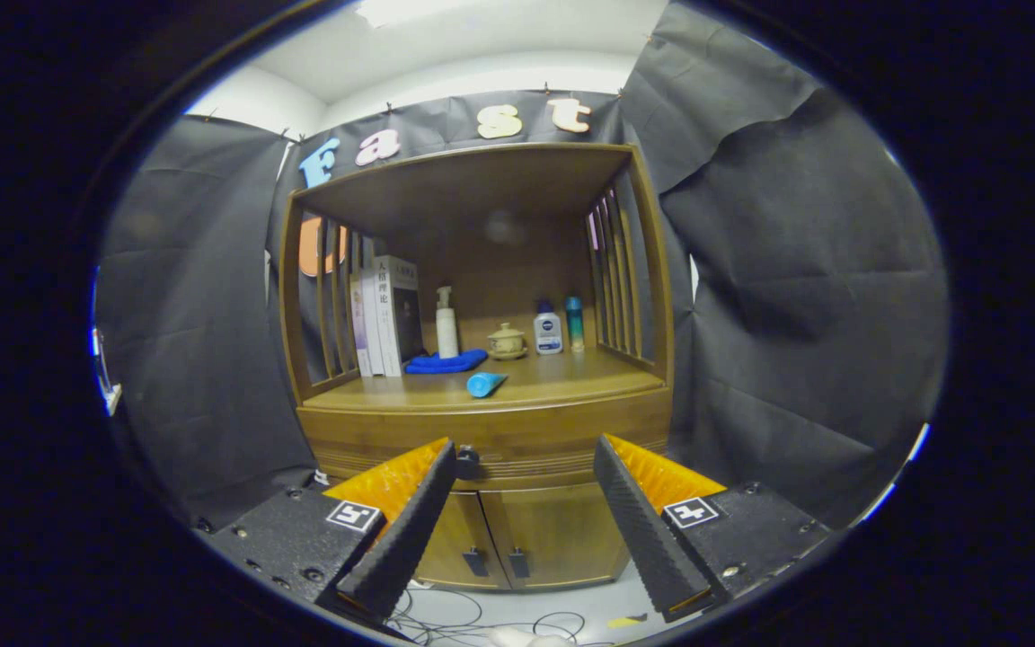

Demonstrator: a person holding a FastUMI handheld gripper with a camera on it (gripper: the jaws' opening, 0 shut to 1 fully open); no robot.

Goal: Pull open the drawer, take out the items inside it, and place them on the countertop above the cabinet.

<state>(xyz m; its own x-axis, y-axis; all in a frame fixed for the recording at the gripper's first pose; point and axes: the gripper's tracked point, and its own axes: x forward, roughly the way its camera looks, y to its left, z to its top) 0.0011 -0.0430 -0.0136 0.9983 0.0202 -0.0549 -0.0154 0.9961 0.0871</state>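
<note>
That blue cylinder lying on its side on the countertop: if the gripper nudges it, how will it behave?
The blue cylinder lies on its side on the smooth wooden countertop, so it would probably roll. It looks small, likely light. The hand-held gripper is open, fingers apart, short of the cabinet.

Ahead of you, the cabinet (482, 431) carries books (383, 314) at the counter (562, 382) left, a pump bottle (446, 323) beside them, a lidded jar (507, 341) centre, two bottles (558, 328) right; your gripper (525, 454) jaws stand apart before the drawer (517, 440).
</note>
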